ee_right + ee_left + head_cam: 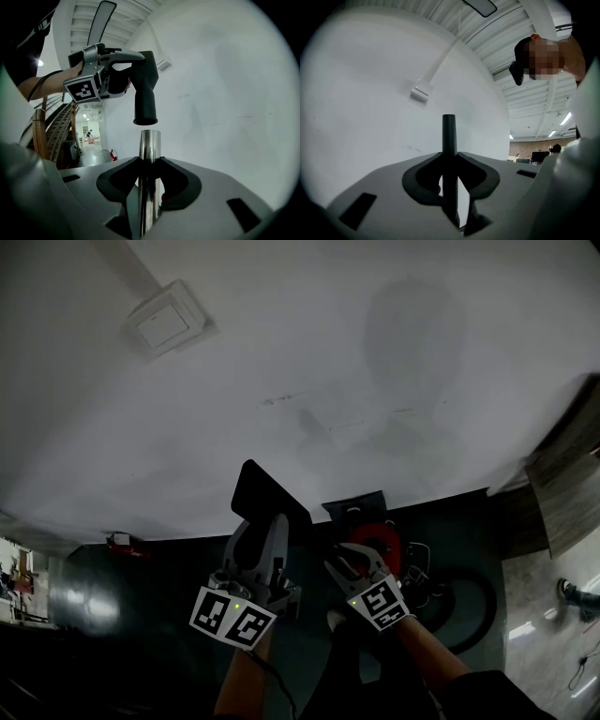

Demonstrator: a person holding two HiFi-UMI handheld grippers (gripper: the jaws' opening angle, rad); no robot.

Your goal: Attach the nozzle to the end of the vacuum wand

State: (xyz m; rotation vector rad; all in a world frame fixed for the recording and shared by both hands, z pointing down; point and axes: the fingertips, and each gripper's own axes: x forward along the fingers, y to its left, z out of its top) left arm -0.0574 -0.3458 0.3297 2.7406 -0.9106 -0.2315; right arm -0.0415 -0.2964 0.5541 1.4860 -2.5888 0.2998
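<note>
1. Plainly, the left tongs [255, 545] are clenched on the black nozzle [269, 495]. In the left gripper view, a slim dark part of the nozzle stands upright between the tongs' two sides. It is pinched from both sides and reaches out past their tips.
2. Likewise, the right tongs [354, 559] are clenched on the vacuum wand [150, 154]. It is a shiny metal tube held upright between their two sides, with its open end standing clear above the tips.
3. Seen from the right tongs, the left tongs carry the nozzle above and just beyond the wand's end. The nozzle's round socket mouth faces down, directly over the tube's open top. A narrow gap shows between them, so the two parts are not touching and the nozzle is not yet on the wand.
4. From the head view, the two tongs sit close side by side, each with a bare forearm behind it. The nozzle's broad flat end rises beyond the tips of the left tongs.
5. Just beyond the right tongs sits a red and black vacuum cleaner [380, 538]. Its dark hose [480, 607] curls over the dark floor [122, 615] to the right of those tongs.
6. Ahead of both tongs stands a white wall [309, 352]. A small white wall box [169, 324] is fixed to it, above and to the left of the left tongs.
</note>
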